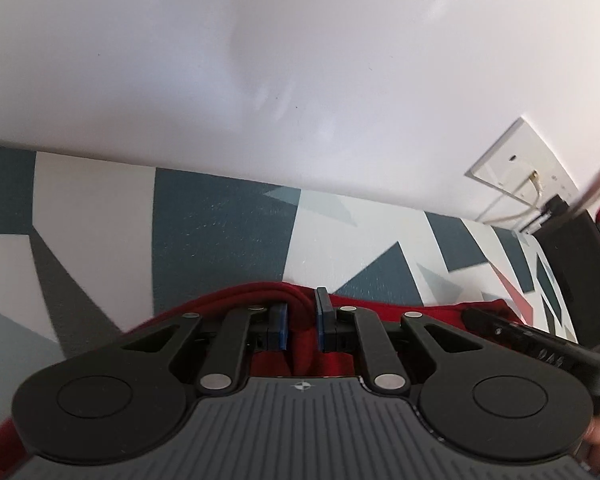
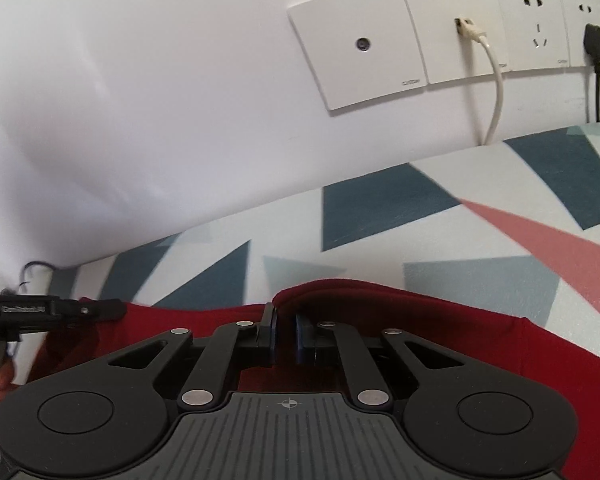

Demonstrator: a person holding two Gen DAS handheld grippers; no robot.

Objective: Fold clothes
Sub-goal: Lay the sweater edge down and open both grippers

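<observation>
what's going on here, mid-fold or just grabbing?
A person holds a gripper in each hand over a red garment that lies on a surface with a geometric print, by a white wall. The left gripper and the right gripper are each shut on a bunched edge of the cloth, side by side. No finished fold shows in these views, so it looks like the start of a fold.

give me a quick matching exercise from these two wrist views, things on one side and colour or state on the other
Things:
1. garment
2. network cable
3. right tool
4. power plug

Colour or state:
a. black, in a wall socket
b. red
c. white, hanging from a wall plate
d. shut on a fold of cloth

Pairs: 1-b, 2-c, 3-d, 4-a
</observation>
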